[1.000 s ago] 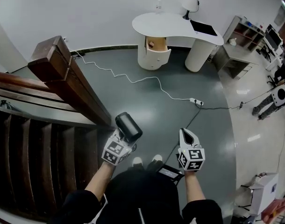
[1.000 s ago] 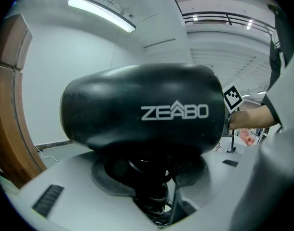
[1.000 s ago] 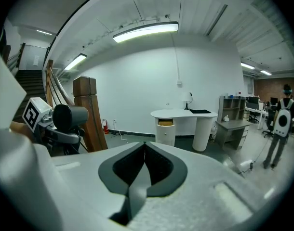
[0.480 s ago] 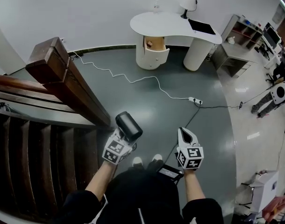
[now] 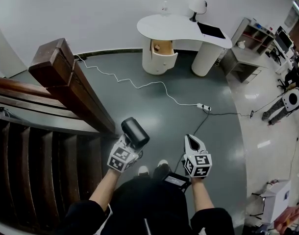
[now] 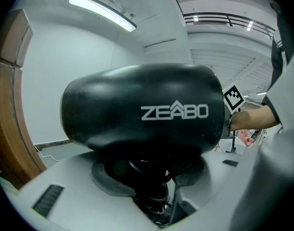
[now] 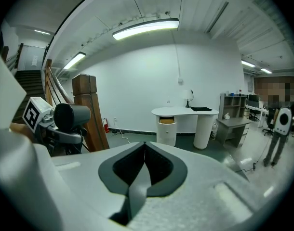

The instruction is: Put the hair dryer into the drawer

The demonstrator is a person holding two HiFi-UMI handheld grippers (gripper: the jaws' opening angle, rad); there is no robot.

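Head view: dryer [image 5: 135, 132] was held in the left tongs [image 5: 132, 142], gripped below its barrel. The barrel's long axis lay crosswise to the tongs, roughly level. Right tongs [image 5: 193, 139] were clenched, empty. Both forearms reached forward side by side, tongs tipped slightly down. Drawer [image 5: 161, 46] stood open under the far worktop [image 5: 184, 27], well apart.
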